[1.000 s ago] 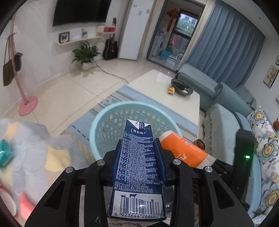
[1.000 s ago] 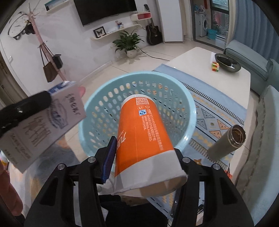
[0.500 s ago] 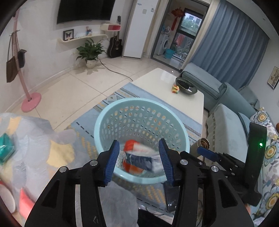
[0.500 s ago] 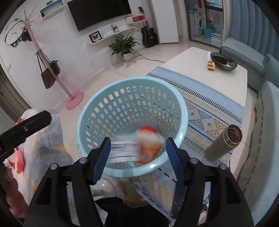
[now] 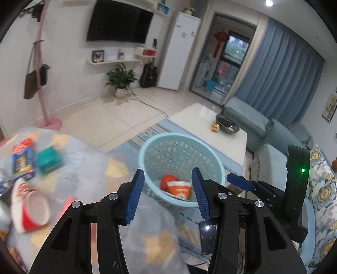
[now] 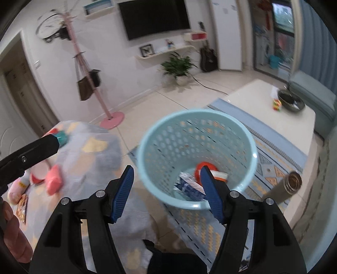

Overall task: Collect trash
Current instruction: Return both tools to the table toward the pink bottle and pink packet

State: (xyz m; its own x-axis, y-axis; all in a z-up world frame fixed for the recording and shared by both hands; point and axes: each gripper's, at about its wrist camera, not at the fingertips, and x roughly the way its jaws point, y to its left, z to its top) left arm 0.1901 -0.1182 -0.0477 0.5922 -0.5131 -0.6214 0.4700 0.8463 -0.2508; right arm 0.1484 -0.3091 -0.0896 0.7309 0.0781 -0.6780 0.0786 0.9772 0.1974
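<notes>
Pale-blue perforated plastic, the round basket (image 6: 197,160) sits mid-frame on the patterned rug, with the orange paper cup (image 5: 179,188) and dark-blue carton (image 6: 189,187) lying at its bottom. Left gripper (image 5: 168,195) and right gripper (image 6: 168,194) have their ribbed blue jaws apart, just opened, nothing between them.

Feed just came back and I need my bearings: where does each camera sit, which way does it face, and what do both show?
Left wrist: sits on the left gripper, looks down past open, empty jaws at the basket holding the cup; the right gripper shows at right.
Right wrist: sits on the right gripper, looks down past open, empty jaws into the basket with cup and carton; the left gripper and a hand show at left.
Shared: basket, cup, table, TV.
</notes>
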